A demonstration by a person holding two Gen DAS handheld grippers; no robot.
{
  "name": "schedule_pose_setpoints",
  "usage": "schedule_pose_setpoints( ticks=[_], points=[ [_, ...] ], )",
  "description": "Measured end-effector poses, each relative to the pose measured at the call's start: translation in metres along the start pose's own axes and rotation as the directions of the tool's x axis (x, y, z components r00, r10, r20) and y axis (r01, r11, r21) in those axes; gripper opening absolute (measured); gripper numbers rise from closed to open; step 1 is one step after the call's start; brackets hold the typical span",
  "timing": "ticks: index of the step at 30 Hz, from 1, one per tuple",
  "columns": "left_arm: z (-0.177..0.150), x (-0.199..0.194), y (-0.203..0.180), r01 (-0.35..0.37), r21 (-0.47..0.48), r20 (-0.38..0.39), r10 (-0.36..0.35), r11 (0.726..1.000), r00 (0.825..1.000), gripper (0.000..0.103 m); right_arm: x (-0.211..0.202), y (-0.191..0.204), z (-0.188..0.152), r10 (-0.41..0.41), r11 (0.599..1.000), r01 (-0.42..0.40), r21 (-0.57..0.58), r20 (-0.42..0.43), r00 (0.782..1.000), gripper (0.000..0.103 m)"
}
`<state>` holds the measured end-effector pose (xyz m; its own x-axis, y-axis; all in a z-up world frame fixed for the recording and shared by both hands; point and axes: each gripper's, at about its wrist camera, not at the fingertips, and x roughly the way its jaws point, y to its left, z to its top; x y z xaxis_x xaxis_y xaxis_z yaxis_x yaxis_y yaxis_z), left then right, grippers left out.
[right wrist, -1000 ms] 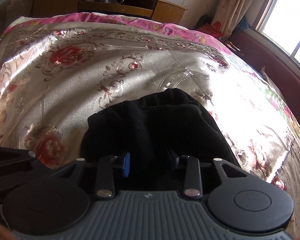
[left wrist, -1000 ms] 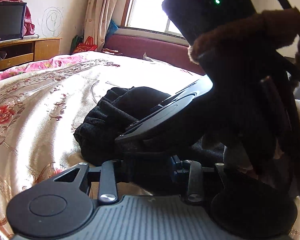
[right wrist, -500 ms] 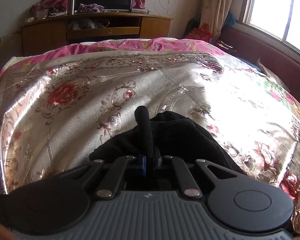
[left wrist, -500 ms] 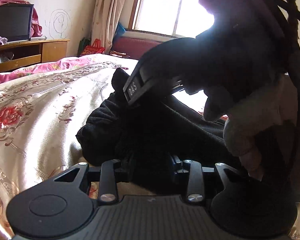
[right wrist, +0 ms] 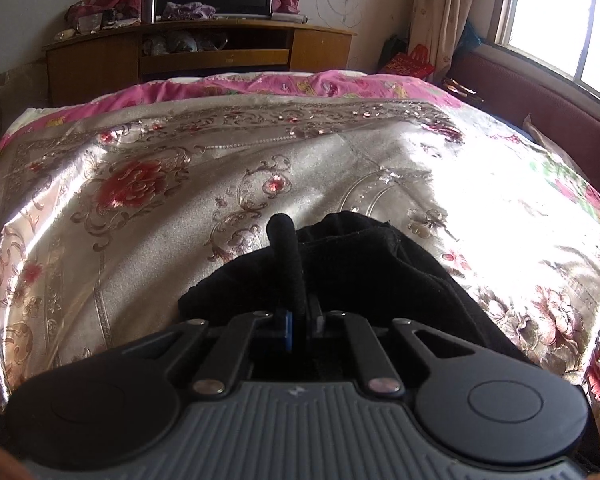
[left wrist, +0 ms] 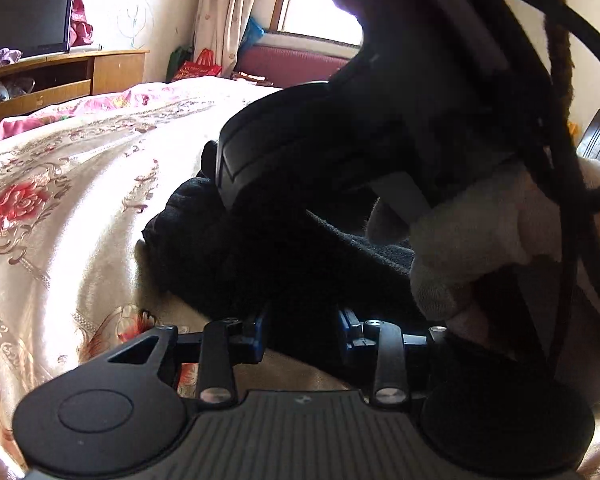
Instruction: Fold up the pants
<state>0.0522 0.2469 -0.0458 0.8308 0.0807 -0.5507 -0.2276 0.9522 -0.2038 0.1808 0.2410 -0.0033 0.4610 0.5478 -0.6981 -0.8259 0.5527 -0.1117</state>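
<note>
The black pants [right wrist: 364, 264] lie bunched on the gold flowered bedspread [right wrist: 180, 184]. They also show in the left wrist view [left wrist: 228, 256]. My right gripper [right wrist: 290, 240] is shut with its fingers together, held just above the pants; no cloth shows between them. In the left wrist view the right gripper's body and the gloved hand [left wrist: 480, 240] holding it fill the upper right. My left gripper [left wrist: 304, 320] is low over the near edge of the pants, jaws apart with black cloth lying between them; its fingertips are hidden by the cloth.
A wooden TV cabinet [right wrist: 204, 56] with a dark screen stands beyond the bed's far end. A maroon window bench [right wrist: 540, 92] and curtain run along the right side. A pink quilt [right wrist: 300, 84] lies at the bed's far edge.
My right gripper has shut and lifted, tilting up from the pants toward the cabinet. In the left wrist view it has risen and swung closer. The left gripper stays open on the pants.
</note>
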Motion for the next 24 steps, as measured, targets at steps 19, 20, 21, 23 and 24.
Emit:
schedule_pose_setpoints(
  ticks=[19, 20, 21, 23, 24],
  points=[
    [0.005, -0.026, -0.015, -0.122, 0.116, -0.02, 0.125, 0.986, 0.992, 0.05, -0.047, -0.024, -0.024, -0.016, 0.998, 0.016, 0.061, 0.011, 1.0, 0.041],
    [0.007, -0.029, -0.017, -0.128, 0.126, -0.015, 0.131, 0.984, 0.991, 0.05, -0.05, -0.025, -0.026, -0.021, 0.998, 0.02, 0.066, 0.013, 1.0, 0.041],
    [0.009, -0.03, -0.02, -0.133, 0.133, -0.01, 0.135, 0.982, 0.991, 0.05, -0.054, -0.028, -0.028, -0.025, 0.997, 0.024, 0.072, 0.015, 1.0, 0.041],
    [0.014, -0.036, -0.03, -0.145, 0.155, 0.004, 0.146, 0.977, 0.989, 0.05, -0.06, -0.032, -0.03, -0.031, 0.996, 0.03, 0.084, 0.018, 0.999, 0.041],
    [0.016, -0.038, -0.032, -0.152, 0.165, 0.013, 0.151, 0.975, 0.988, 0.05, -0.064, -0.034, -0.032, -0.035, 0.995, 0.032, 0.091, 0.022, 0.999, 0.041]
  ],
)
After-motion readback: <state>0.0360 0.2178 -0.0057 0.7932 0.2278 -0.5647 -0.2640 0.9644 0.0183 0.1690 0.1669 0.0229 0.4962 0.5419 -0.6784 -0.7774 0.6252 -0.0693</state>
